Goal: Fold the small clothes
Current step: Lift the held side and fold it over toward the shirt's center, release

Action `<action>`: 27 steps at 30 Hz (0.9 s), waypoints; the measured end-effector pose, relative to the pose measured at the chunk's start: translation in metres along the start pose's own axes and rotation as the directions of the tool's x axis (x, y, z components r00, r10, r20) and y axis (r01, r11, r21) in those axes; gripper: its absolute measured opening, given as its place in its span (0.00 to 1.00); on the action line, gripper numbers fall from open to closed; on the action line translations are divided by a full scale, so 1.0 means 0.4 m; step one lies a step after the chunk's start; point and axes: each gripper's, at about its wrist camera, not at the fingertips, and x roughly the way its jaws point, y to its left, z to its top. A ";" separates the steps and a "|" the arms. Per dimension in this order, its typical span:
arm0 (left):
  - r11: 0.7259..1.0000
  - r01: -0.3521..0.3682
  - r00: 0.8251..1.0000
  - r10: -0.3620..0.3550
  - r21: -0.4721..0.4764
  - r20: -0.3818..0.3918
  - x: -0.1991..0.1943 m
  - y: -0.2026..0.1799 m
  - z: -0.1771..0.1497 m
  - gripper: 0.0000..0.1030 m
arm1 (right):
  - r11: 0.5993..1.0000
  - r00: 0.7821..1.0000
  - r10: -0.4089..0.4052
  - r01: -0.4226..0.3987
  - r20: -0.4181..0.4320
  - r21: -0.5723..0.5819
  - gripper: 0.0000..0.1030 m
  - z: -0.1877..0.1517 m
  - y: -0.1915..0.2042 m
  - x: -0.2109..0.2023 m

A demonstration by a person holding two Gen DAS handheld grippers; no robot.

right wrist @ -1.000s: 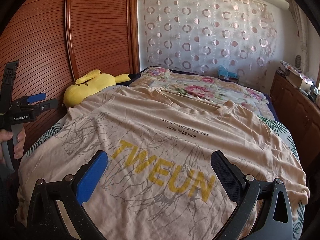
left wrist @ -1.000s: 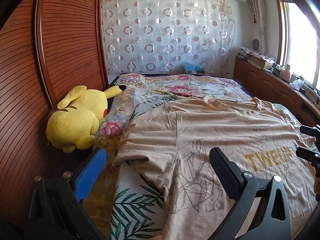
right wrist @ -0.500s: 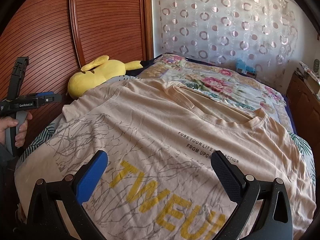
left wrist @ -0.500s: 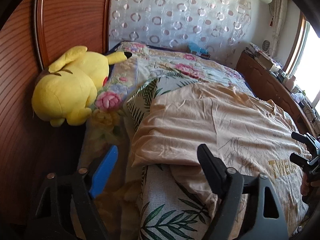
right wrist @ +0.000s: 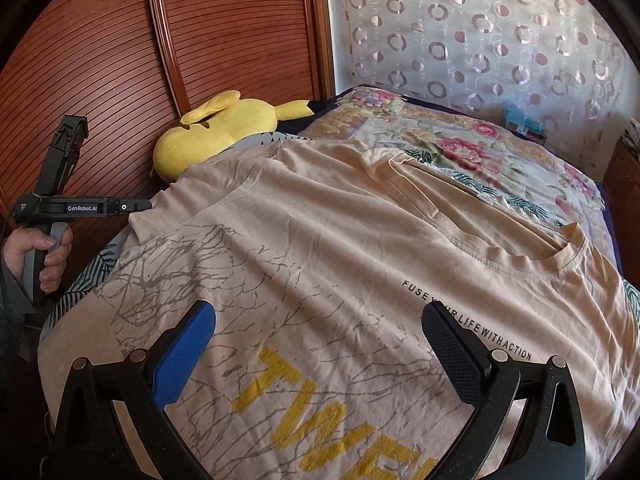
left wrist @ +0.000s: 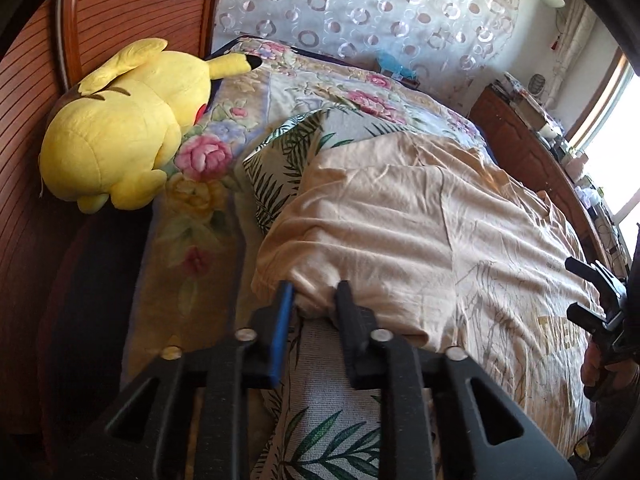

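Fig.: Bed (left wrist: 208, 216) w/ peach T-shirt (right wrist: 360, 240) spread front-up across it; plush toy (left wrist: 124, 128) by headboard, well apart from shirt. Change vs. a second ago: left gripper (left wrist: 314, 294), then spread wide above the sleeve, has dropped to the sleeve (left wrist: 360, 240) edge; jaws closing, bunched sleeve hem between them, pads pressing cloth. Meaning: first fold likely starting, sleeve to be carried inward. Right gripper (right wrist: 316, 338): spread wide, hovering over chest print, cloth below, nothing pinched.
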 end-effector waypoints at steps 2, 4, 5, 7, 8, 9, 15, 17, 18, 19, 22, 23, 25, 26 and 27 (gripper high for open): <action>0.998 -0.046 0.999 0.045 0.047 0.008 -0.004 -0.018 0.000 0.10 | 1.000 1.000 -0.001 0.001 0.010 0.000 1.00 -0.004 -0.003 -0.002; 0.995 -0.072 0.997 0.070 0.075 0.034 -0.016 -0.033 0.001 0.07 | 1.000 1.000 -0.001 0.000 0.020 0.009 1.00 -0.012 -0.011 -0.009; 0.994 -0.077 0.996 0.073 0.083 0.056 -0.028 -0.039 0.004 0.07 | 1.000 1.000 -0.001 0.001 0.026 0.016 1.00 -0.016 -0.014 -0.013; 0.990 -0.100 0.991 0.090 0.101 0.101 -0.052 -0.057 0.011 0.06 | 1.000 0.999 -0.006 0.005 0.039 0.026 1.00 -0.029 -0.017 -0.020; 0.989 -0.092 0.989 0.078 0.115 0.124 -0.064 -0.072 0.016 0.06 | 1.000 0.999 -0.010 0.008 0.044 0.030 1.00 -0.036 -0.020 -0.023; 0.989 -0.080 0.988 0.062 0.125 0.140 -0.072 -0.084 0.024 0.06 | 0.999 0.999 -0.013 0.012 0.047 0.035 1.00 -0.044 -0.026 -0.026; 0.979 0.015 0.986 -0.049 0.202 0.162 -0.074 -0.201 0.074 0.06 | 0.995 0.997 -0.050 0.045 0.051 0.084 1.00 -0.078 -0.065 -0.047; 0.971 0.050 0.982 -0.090 0.234 0.164 -0.077 -0.252 0.075 0.06 | 0.993 0.997 -0.063 0.057 0.055 0.099 1.00 -0.084 -0.076 -0.056; 0.965 0.069 0.981 -0.113 0.254 0.160 -0.080 -0.278 0.074 0.06 | 0.992 0.996 -0.071 0.065 0.060 0.106 1.00 -0.089 -0.081 -0.062; 0.958 0.092 0.978 -0.138 0.273 0.154 -0.084 -0.304 0.069 0.06 | 0.991 0.995 -0.077 0.070 0.062 0.111 1.00 -0.090 -0.083 -0.067; 0.935 0.125 0.975 -0.178 0.331 0.135 -0.101 -0.372 0.042 0.06 | 0.989 0.994 -0.090 0.081 0.066 0.124 1.00 -0.099 -0.090 -0.082; 0.930 0.123 0.975 -0.179 0.347 0.135 -0.109 -0.387 0.032 0.06 | 0.988 0.993 -0.093 0.084 0.066 0.127 1.00 -0.101 -0.086 -0.083; 0.928 0.111 0.975 -0.172 0.355 0.144 -0.118 -0.404 0.024 0.07 | 0.987 0.993 -0.095 0.086 0.065 0.133 1.00 -0.103 -0.082 -0.081; 0.929 0.109 0.974 -0.172 0.354 0.150 -0.124 -0.406 0.018 0.07 | 0.987 0.993 -0.095 0.085 0.064 0.134 1.00 -0.102 -0.079 -0.081; 0.931 0.103 0.974 -0.165 0.349 0.154 -0.129 -0.404 0.014 0.10 | 0.987 0.994 -0.093 0.084 0.062 0.135 1.00 -0.103 -0.075 -0.078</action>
